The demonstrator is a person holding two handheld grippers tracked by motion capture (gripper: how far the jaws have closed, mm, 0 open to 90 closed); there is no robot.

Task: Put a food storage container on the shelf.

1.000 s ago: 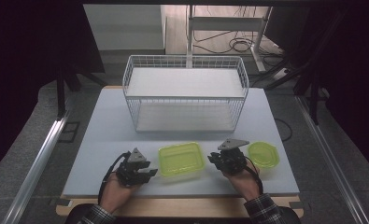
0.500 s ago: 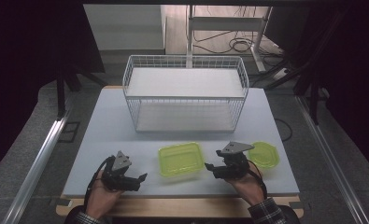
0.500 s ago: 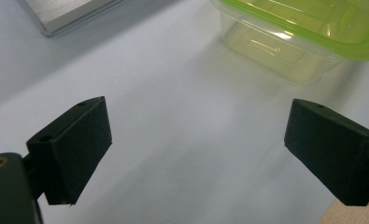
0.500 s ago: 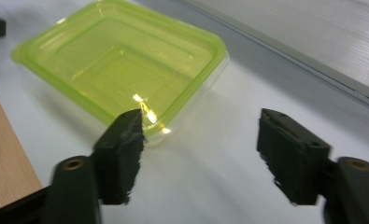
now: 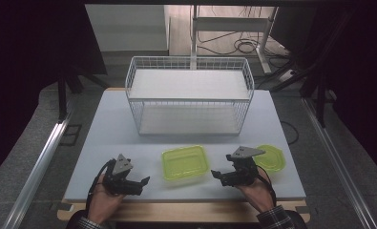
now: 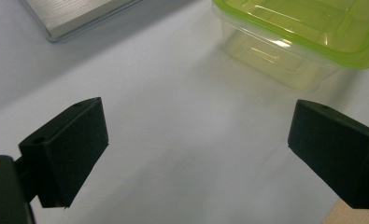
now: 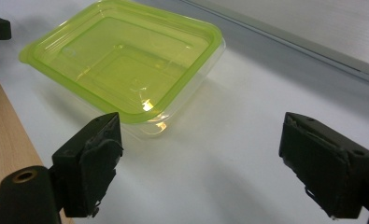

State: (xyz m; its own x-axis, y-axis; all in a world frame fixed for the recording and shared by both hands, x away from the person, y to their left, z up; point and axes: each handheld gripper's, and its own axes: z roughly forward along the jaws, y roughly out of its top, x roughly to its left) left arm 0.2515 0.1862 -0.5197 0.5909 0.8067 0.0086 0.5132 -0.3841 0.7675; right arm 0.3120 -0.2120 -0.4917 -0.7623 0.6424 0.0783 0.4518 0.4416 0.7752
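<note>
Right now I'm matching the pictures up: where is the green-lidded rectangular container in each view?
High view: green-lidded container lies low centre.
Left gripper view: top right corner.
Right gripper view: upper left.
Shared landmark: the white tabletop it rests on.

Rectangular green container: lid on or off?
On. The rectangular container has its green lid seated all round the clear base, overhanging the walls; it sits upright on the table.

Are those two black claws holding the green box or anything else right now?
Nothing is held. The left gripper and right gripper, jaws just opened and empty, sit either side of the lidded container, apart from it.
</note>
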